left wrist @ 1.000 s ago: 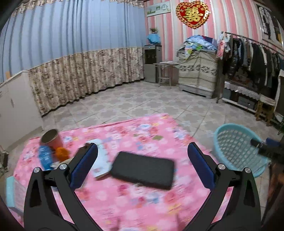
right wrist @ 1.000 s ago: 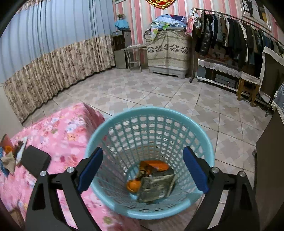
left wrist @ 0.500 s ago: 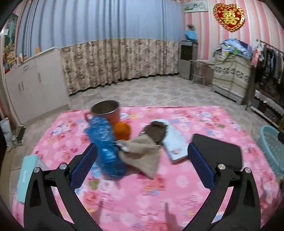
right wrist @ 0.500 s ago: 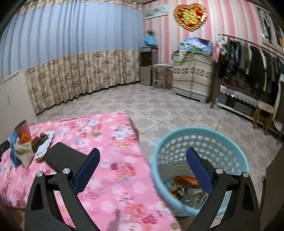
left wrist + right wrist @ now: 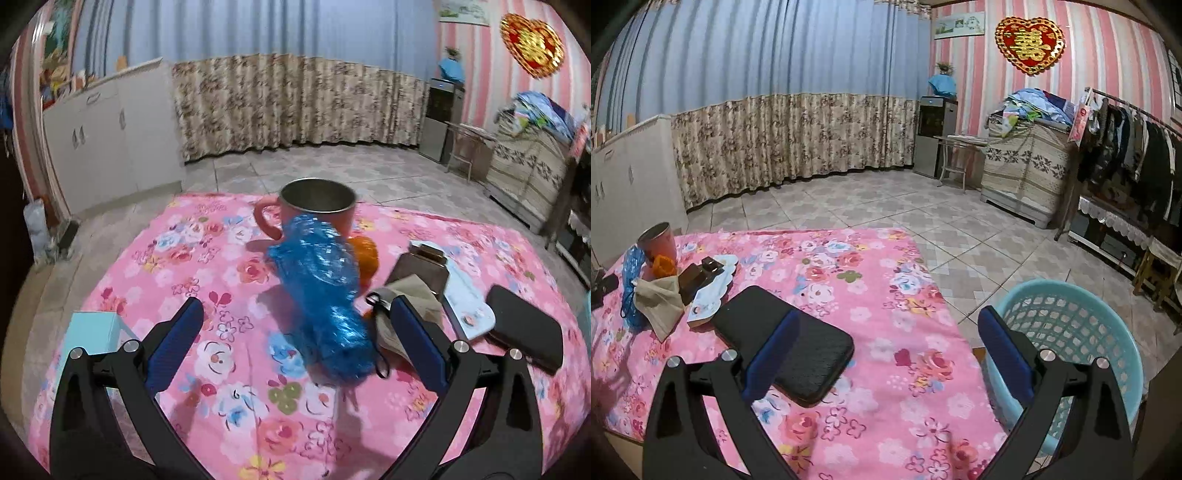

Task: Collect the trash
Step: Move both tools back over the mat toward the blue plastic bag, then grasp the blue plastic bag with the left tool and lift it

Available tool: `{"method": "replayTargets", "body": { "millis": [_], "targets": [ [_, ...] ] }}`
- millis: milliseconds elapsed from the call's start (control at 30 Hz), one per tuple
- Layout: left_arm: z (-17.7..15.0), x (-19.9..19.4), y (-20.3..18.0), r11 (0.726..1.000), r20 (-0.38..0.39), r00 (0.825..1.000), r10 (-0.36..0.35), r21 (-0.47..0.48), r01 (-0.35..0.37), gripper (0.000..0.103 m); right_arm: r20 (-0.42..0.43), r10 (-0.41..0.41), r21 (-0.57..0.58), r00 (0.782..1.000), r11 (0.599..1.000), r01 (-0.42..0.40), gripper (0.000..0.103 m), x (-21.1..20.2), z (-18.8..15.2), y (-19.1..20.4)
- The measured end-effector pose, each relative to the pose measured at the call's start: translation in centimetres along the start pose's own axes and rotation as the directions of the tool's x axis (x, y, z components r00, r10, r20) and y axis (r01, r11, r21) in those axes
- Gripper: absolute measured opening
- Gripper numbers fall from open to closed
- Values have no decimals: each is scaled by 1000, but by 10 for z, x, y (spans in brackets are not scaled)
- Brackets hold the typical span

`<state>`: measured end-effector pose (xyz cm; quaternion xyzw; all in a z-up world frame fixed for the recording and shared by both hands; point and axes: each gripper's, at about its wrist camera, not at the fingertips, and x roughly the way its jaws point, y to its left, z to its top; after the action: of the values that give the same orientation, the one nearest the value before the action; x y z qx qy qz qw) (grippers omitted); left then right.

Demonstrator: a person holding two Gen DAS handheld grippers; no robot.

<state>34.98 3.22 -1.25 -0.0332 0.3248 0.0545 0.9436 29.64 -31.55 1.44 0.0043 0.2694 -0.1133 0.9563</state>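
Note:
A crumpled blue plastic bag lies on the pink flowered table, with an orange peel and a beige cloth pouch beside it. My left gripper is open, its fingers either side of the bag's near end, apart from it. The same pile shows far left in the right wrist view: the bag and the pouch. My right gripper is open and empty over the table's right edge, next to the light blue trash basket on the floor.
A pink metal mug stands behind the bag. A white-blue flat item, a brown box and a black case lie to the right. A light blue box sits at the table's left edge. Tiled floor surrounds the table.
The left gripper swung left from the black case and closed in on the blue bag. The right gripper lifted away from above the basket and now faces the table.

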Motion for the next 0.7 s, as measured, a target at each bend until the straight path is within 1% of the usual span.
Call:
{"method": "replayTargets", "body": {
  "millis": [67,200,300,367,400,467,500,567,600,633,667,700],
  "targets": [
    [3,7,1,1000,-2,1000,8,-12,-8,98,-4,4,-8,1000,1000,-4,95,3,1,4],
    [9,20,-2,1000,-4,1000,17,-3,-17,96,-12,14,-6,1000,1000,-14,95,7,2,7],
    [13,29,-3,1000,-26,1000,-7,0,7,86,-17,20,-5,1000,1000,-20,95,9,2,11],
    [13,37,-3,1000,-52,998,-27,-7,27,78,-21,24,-11,999,1000,-24,95,11,2,15],
    [13,42,-2,999,-71,997,-40,-16,39,75,-21,25,-15,999,1000,-25,95,12,2,18],
    [11,49,-2,997,-97,993,-68,-28,65,63,-20,24,-31,1000,999,-24,95,14,3,24],
    [11,51,-1,996,-109,991,-81,-30,78,59,-19,23,-35,1000,999,-24,95,14,3,26],
    [8,56,0,992,-135,983,-123,-36,119,38,-24,34,-43,999,998,-35,95,16,6,34],
    [7,57,0,991,-143,981,-134,-40,130,34,-32,47,-46,998,998,-49,95,18,7,40],
    [6,57,0,989,-150,978,-148,-47,143,26,-36,59,-49,998,997,-60,95,19,8,46],
    [6,56,1,986,-152,975,-162,-56,155,21,-39,69,-54,997,996,-71,95,21,9,52],
    [7,53,3,985,-146,975,-170,-64,162,20,-44,83,-64,996,994,-86,95,23,9,60]
  ]
}}
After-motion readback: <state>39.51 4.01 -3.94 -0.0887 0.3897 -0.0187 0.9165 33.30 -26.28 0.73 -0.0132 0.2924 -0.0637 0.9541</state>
